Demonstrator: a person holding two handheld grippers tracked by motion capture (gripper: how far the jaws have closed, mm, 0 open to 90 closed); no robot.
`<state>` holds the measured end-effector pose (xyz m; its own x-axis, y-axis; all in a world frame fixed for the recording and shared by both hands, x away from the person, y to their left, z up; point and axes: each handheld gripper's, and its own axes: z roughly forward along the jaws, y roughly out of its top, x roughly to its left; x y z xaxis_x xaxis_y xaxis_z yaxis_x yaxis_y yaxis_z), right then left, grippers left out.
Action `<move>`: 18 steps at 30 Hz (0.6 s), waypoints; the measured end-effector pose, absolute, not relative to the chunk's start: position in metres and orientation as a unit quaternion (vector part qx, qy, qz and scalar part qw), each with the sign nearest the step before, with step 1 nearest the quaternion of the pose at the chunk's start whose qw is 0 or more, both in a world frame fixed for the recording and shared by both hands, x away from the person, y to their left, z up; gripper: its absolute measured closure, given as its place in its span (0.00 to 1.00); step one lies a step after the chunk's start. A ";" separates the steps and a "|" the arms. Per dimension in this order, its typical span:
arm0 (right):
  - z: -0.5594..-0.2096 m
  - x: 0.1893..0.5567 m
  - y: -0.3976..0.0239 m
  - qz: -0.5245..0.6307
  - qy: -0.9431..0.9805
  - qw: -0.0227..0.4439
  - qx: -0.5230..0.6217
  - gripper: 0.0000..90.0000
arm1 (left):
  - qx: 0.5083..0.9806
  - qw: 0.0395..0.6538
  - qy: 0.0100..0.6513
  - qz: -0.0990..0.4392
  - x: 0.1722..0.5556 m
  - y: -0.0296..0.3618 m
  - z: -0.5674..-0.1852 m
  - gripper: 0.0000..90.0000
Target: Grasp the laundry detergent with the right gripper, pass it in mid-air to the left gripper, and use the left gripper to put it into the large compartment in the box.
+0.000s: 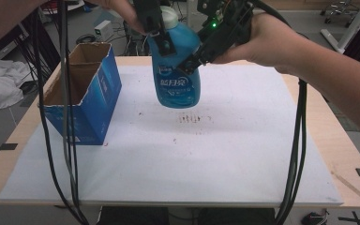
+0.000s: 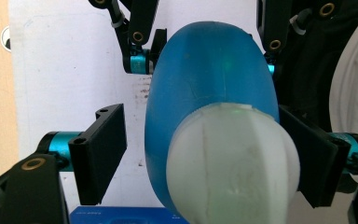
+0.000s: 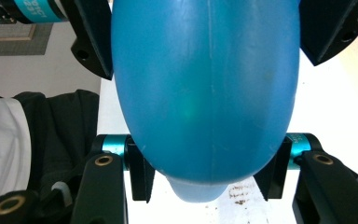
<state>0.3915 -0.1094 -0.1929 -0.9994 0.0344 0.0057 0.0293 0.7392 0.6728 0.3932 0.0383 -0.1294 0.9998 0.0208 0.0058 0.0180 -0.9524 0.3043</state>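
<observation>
A blue detergent bottle (image 1: pixel 176 79) with a white cap (image 2: pixel 233 163) hangs in the air over the white board. My right gripper (image 1: pixel 192 63) comes in from the right and is shut on the bottle's body (image 3: pixel 205 93), one pad on each side. My left gripper (image 1: pixel 161 40) reaches down from above and straddles the bottle's neck. In the left gripper view its left pad (image 2: pixel 103 154) stands clear of the bottle with a gap, while the right pad (image 2: pixel 310 156) lies against the cap, so the left gripper (image 2: pixel 209 156) is open.
An open blue cardboard box (image 1: pixel 82 93) stands upright at the left of the white board (image 1: pixel 192 159), which covers a wooden table (image 1: pixel 330 140). Black cables (image 1: pixel 68 140) hang down in front of the box and at the right edge.
</observation>
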 end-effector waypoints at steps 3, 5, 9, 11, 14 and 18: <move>-0.193 0.391 -0.110 0.364 0.931 0.002 0.020 0.54 | 0.988 0.153 0.010 0.005 0.393 0.038 -0.130 0.25; -0.193 0.391 -0.110 0.365 0.931 0.003 0.021 0.54 | 0.988 0.153 0.011 0.004 0.393 0.038 -0.130 0.25; -0.193 0.392 -0.110 0.364 0.931 0.003 0.020 0.54 | 0.988 0.153 0.011 0.002 0.393 0.038 -0.130 0.26; -0.193 0.392 -0.110 0.365 0.931 0.004 0.020 0.54 | 0.988 0.153 0.011 0.002 0.393 0.037 -0.130 0.27; -0.193 0.392 -0.110 0.364 0.931 0.003 0.021 0.54 | 0.988 0.152 0.011 0.002 0.393 0.037 -0.130 0.27; -0.193 0.392 -0.110 0.365 0.931 0.004 0.020 0.54 | 0.988 0.151 0.010 0.001 0.393 0.036 -0.131 0.29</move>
<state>0.3917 -0.1102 -0.1927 -0.9992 0.0392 0.0075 0.0338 0.7325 0.6799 0.3926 0.0358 -0.1306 0.9998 0.0199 -0.0011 0.0193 -0.9540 0.2993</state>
